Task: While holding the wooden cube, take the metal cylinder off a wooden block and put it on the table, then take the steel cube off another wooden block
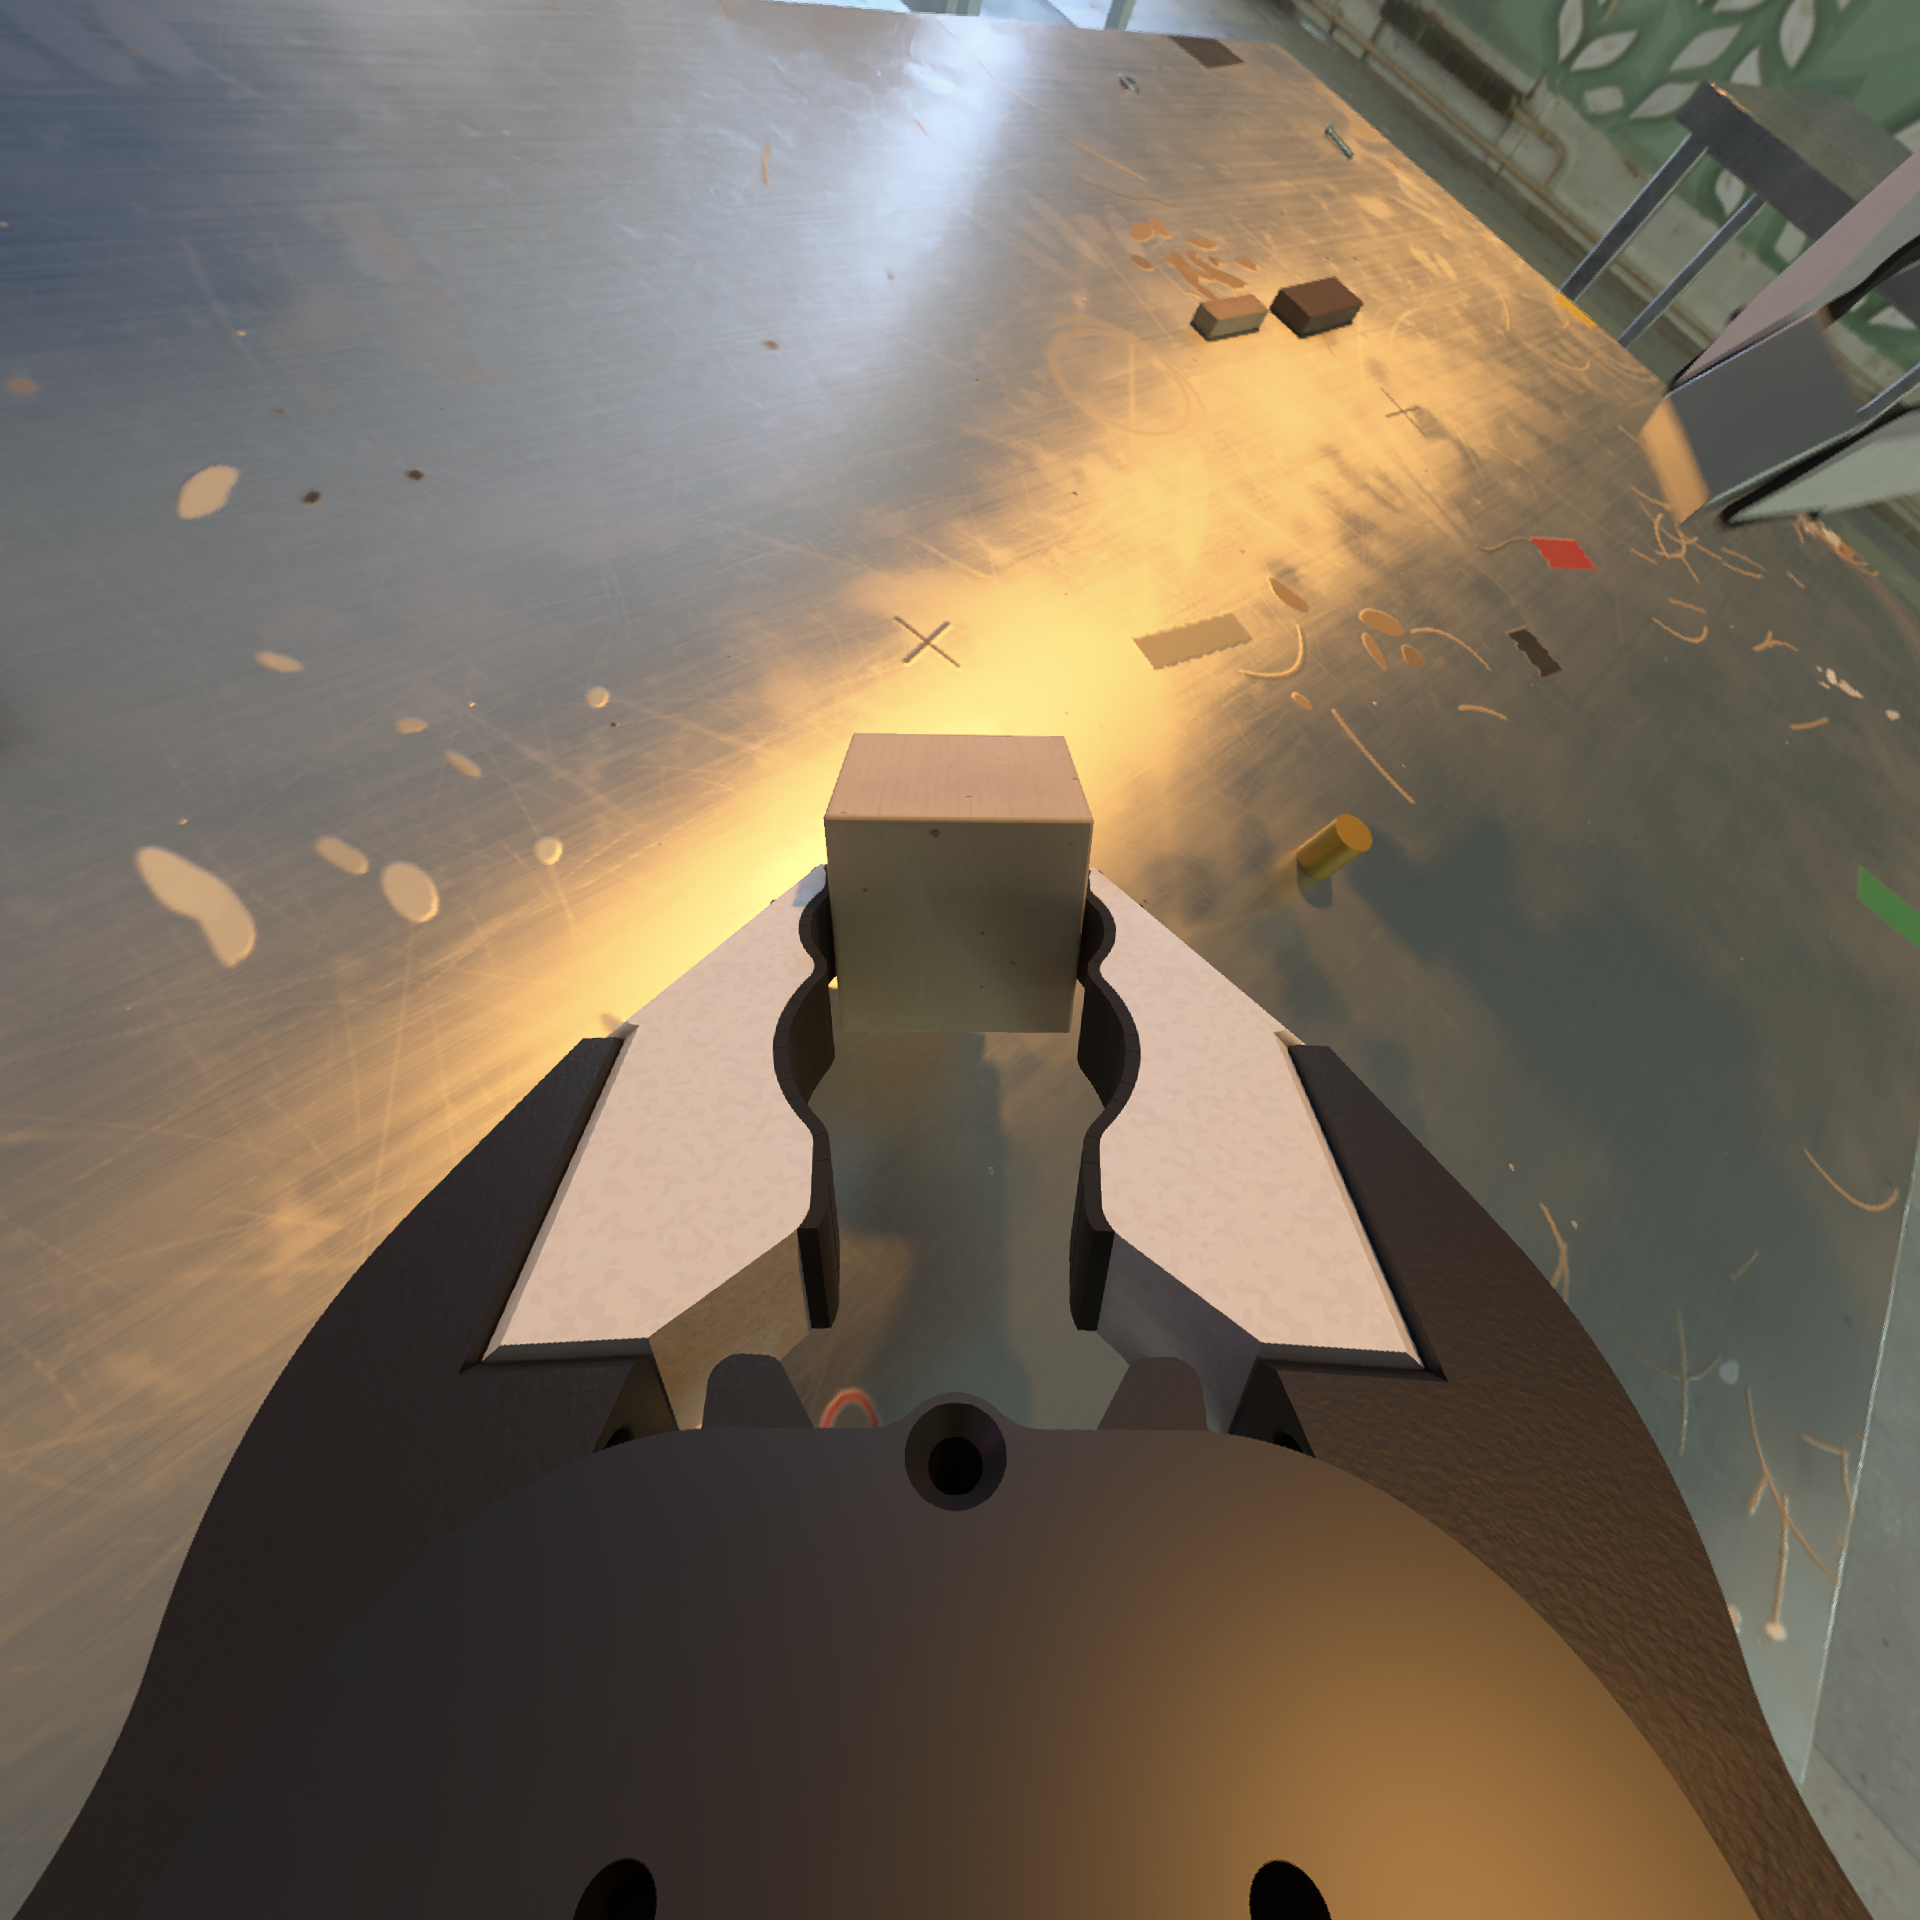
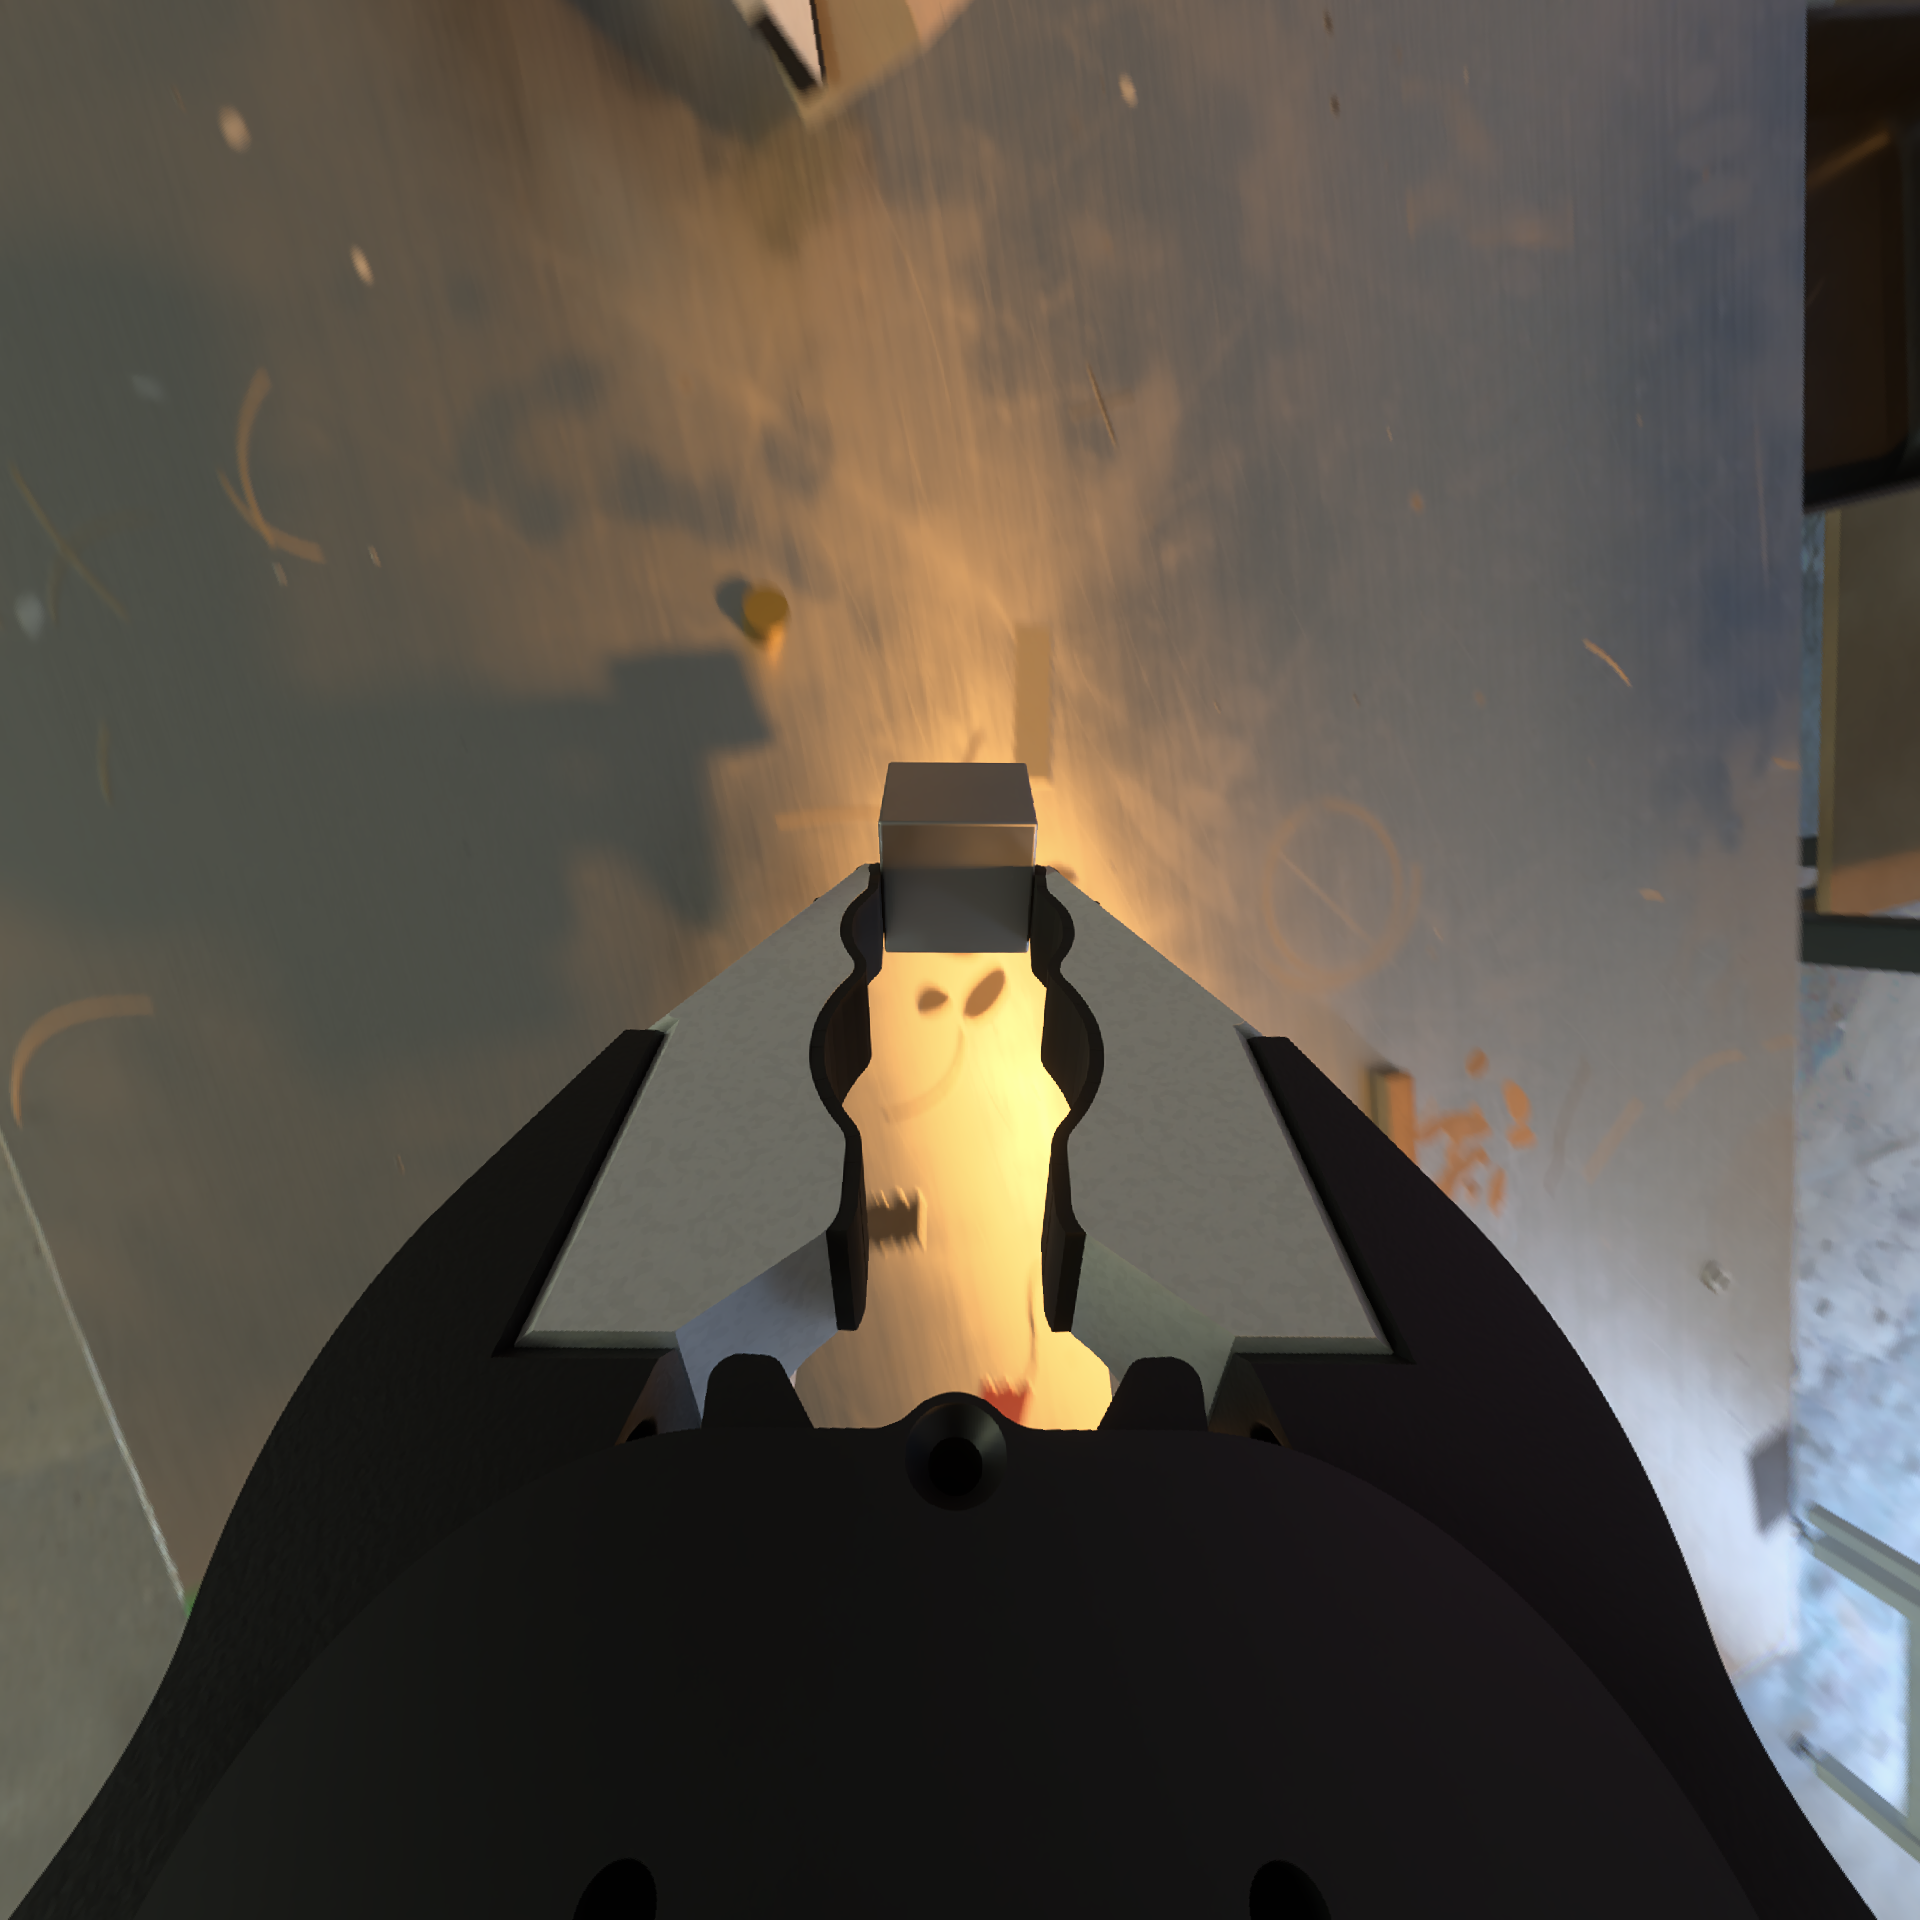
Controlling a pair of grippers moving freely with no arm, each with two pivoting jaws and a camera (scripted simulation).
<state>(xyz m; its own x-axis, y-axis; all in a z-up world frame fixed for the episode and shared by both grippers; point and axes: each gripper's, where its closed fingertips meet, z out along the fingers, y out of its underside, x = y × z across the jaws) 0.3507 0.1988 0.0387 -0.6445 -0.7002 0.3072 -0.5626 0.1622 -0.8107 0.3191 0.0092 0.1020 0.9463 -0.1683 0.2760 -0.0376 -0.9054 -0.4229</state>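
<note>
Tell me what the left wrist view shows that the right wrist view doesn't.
Only the left wrist view shows the left gripper shut on the wooden cube, plus two small wooden blocks lying side by side far across the table, with nothing on them. Only the right wrist view shows the right gripper shut on the steel cube, held above the surface. Both show the scratched metal table and the brass-coloured metal cylinder lying on it, clear of either gripper.
</note>
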